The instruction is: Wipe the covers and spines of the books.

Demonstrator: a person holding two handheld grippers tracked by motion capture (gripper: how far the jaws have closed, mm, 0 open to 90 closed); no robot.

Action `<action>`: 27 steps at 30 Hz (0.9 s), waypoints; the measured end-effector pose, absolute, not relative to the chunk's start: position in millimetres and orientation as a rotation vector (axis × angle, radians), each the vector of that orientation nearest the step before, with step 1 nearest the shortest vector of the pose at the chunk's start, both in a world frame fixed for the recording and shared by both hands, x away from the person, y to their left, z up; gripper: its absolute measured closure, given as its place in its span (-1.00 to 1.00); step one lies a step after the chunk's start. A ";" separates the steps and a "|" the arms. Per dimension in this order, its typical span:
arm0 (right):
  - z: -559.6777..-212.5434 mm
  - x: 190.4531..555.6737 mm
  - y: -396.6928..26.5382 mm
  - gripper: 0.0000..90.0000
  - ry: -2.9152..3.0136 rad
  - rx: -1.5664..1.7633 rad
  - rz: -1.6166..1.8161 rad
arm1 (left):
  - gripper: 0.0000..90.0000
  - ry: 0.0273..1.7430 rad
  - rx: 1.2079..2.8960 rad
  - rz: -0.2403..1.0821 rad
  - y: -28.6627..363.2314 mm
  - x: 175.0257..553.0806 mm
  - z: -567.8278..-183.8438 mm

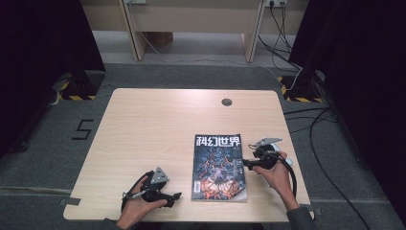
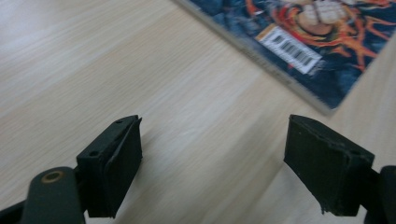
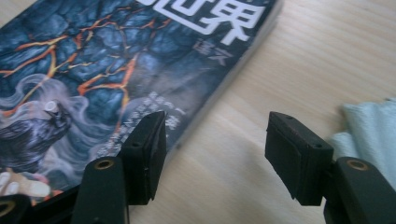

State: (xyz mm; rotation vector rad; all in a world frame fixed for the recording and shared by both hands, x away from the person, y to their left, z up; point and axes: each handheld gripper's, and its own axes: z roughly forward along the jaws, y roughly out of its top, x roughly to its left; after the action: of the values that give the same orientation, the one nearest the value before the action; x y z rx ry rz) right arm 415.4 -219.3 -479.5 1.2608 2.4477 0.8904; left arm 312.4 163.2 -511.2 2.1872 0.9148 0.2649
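One magazine [image 1: 219, 167] lies flat and closed in the lower middle of the high view, on the near half of the light wooden table [image 1: 143, 134], with its dark cover and white title facing up. It sits between the two hands, probably so that each gripper can come to one of its long edges.

In the right part of that view, the right gripper [image 1: 245, 163] points level toward the magazine's right edge, with its tips at that edge. In the right gripper view its jaws stand apart and hold nothing: one jaw is over the cover's margin, the other over bare wood, so the edge lies between them without being pressed. I judge this as a preparation to pinch or lift the cover. A pale blue cloth [image 3: 373, 135] shows at the right border of the right gripper view.

The left gripper [image 1: 178, 196], lower left of the magazine, is near its bottom corner but apart from it. Its jaws are wide and free, over bare table, with the barcode [image 2: 292, 49] corner ahead.
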 end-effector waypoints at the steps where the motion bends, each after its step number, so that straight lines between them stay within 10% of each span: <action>1: -480.4 414.5 -216.6 -0.12 2.457 1.263 0.890 | -0.59 0.901 2.192 0.267 160.8 311.2 -511.1; 27: -494.2 407.4 -187.0 -0.36 2.559 1.264 0.881 | -0.67 0.743 2.227 0.311 127.9 306.0 -517.4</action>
State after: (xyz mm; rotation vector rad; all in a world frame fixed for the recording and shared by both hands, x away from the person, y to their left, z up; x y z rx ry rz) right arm 407.4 -187.0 -494.2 1.2636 2.5590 0.8810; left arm 306.0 127.9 -517.4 2.2274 0.7431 0.3107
